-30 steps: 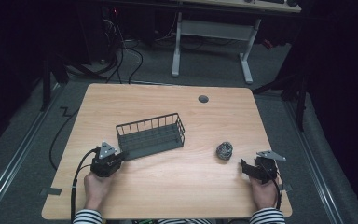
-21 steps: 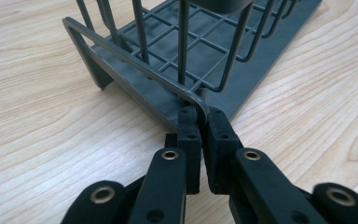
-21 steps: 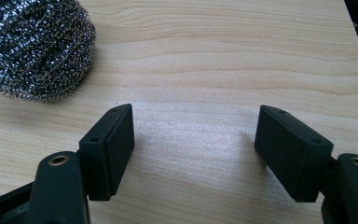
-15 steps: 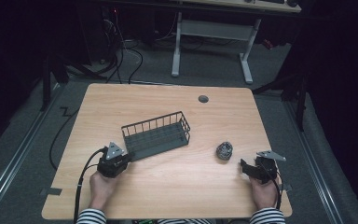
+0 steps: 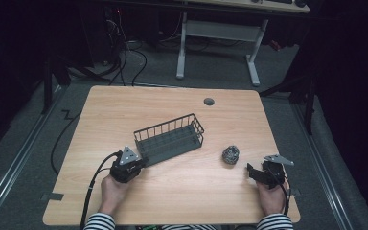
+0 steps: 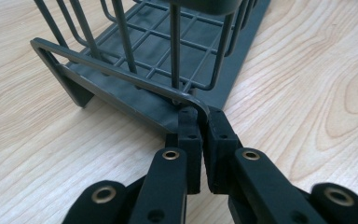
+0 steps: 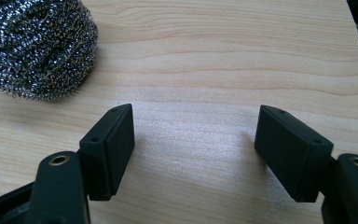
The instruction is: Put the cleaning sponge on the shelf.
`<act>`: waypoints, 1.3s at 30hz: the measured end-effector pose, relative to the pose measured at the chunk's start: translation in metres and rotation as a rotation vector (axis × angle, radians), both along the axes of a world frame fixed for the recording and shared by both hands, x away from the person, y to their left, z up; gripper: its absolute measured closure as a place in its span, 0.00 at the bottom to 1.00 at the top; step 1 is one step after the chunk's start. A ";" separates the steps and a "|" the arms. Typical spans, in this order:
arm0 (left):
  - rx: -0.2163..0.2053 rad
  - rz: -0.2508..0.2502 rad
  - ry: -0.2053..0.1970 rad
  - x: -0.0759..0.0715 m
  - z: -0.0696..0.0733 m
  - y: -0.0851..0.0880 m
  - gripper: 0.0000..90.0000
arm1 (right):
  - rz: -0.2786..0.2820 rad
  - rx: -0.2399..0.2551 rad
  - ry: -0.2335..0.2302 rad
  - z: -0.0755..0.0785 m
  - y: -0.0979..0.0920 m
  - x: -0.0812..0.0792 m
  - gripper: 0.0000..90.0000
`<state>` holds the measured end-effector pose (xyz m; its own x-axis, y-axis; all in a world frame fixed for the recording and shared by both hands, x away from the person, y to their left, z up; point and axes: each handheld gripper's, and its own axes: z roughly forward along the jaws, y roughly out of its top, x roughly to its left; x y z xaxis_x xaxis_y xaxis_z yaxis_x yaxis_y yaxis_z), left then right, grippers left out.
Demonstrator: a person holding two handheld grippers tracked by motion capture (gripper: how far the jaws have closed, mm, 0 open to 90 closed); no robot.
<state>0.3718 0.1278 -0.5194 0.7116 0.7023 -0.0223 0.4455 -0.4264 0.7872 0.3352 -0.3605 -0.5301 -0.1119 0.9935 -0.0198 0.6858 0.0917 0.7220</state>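
The left hand-held gripper [image 5: 135, 162] is clamped on the near corner rim of the dark grey wire basket [image 5: 170, 139] at mid-bench. Right of it lies a steel-wool scouring ball [image 5: 230, 155], near the right hand-held gripper [image 5: 253, 171], whose jaws gape empty.

We see a wooden table [image 5: 172, 110] with a round grommet [image 5: 209, 101] near its far edge, standing on grey floor [image 5: 24, 158]. Beyond it stands a desk with white legs [image 5: 251, 52]; black cables [image 5: 134, 52] trail over the floor. The room around is dark.
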 end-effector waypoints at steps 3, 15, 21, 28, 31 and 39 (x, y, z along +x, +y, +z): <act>-0.007 -0.011 0.002 0.001 0.000 -0.003 0.96 | 0.002 0.000 0.000 0.000 0.000 0.000 0.32; -0.013 -0.014 0.006 0.001 -0.001 -0.005 0.95 | 0.004 -0.002 -0.001 0.000 0.000 0.000 0.32; -0.016 0.018 0.013 -0.002 -0.001 0.000 0.76 | 0.004 -0.002 -0.001 0.000 0.000 0.000 0.32; -0.021 0.098 0.035 -0.007 -0.008 0.020 0.48 | 0.000 0.002 0.001 0.000 0.000 0.000 0.32; -0.011 0.130 0.043 -0.008 -0.010 0.028 0.44 | 0.001 0.000 0.001 0.000 0.000 0.000 0.32; 0.015 0.238 0.044 -0.007 -0.014 0.047 0.39 | 0.002 0.001 0.000 0.000 0.001 0.000 0.32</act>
<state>0.3652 0.1749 -0.5337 0.5243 0.8507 -0.0382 0.5688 -0.3166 0.7591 0.3349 -0.3598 -0.5301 -0.1134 0.9934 -0.0185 0.6855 0.0917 0.7223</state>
